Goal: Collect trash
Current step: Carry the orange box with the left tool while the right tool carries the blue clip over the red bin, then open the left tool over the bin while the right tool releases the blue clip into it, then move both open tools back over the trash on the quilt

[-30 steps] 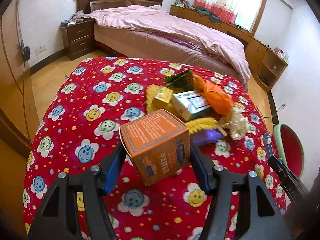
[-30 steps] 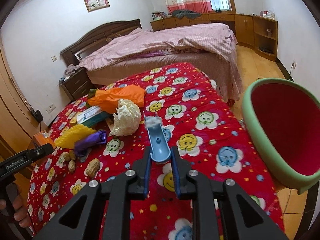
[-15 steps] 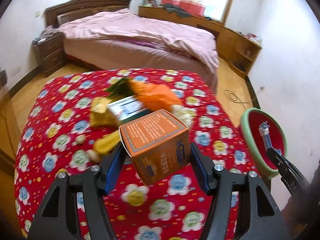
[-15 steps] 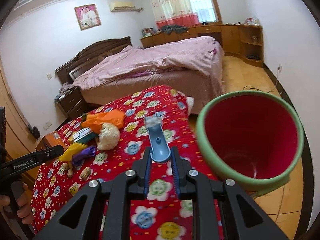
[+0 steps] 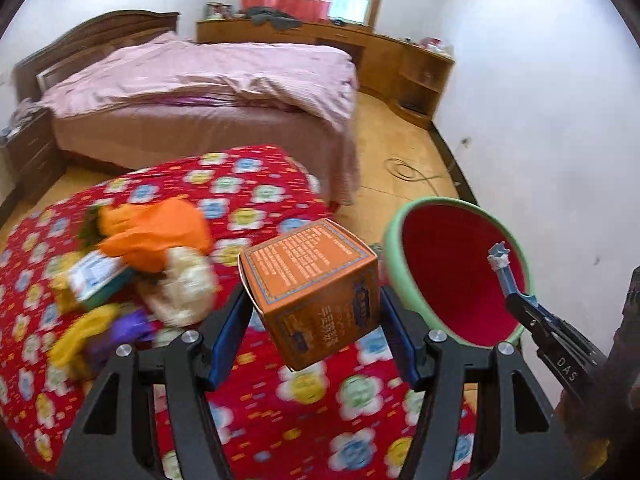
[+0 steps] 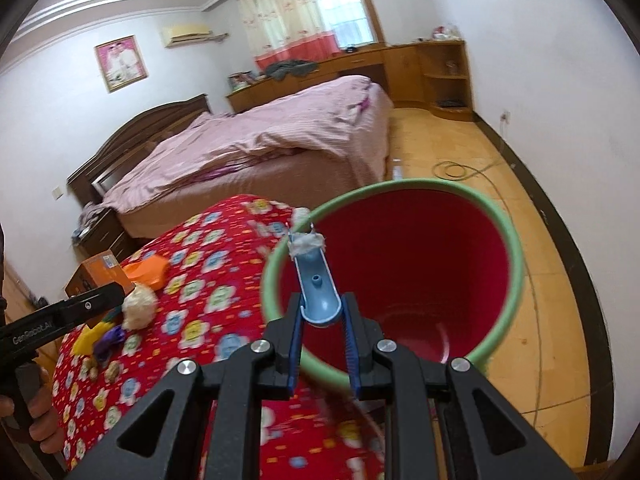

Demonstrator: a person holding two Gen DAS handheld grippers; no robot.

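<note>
From the left wrist camera, the left gripper point(image 5: 314, 322) is closed around one orange carton point(image 5: 314, 292), held tilted in the air above the red smiley-print tablecloth point(image 5: 260, 184). Past the cloth's right edge stands one red bin with a green rim point(image 5: 394, 264), with open wooden floor point(image 5: 400, 148) beyond it. The remaining rubbish is one blurred heap — an orange bag point(image 5: 156, 232), a crumpled pale wad point(image 5: 182, 284) and yellow and purple bits. From the right wrist camera, the right gripper point(image 6: 322, 328) pinches one blue plastic strip point(image 6: 316, 284), angled up and forward, its tip with a white wad just above the bin's near rim point(image 6: 272, 272). The bin's mouth gapes toward the camera. At far left a hand point(image 6: 24, 408) grips the other tool's handle.
</note>
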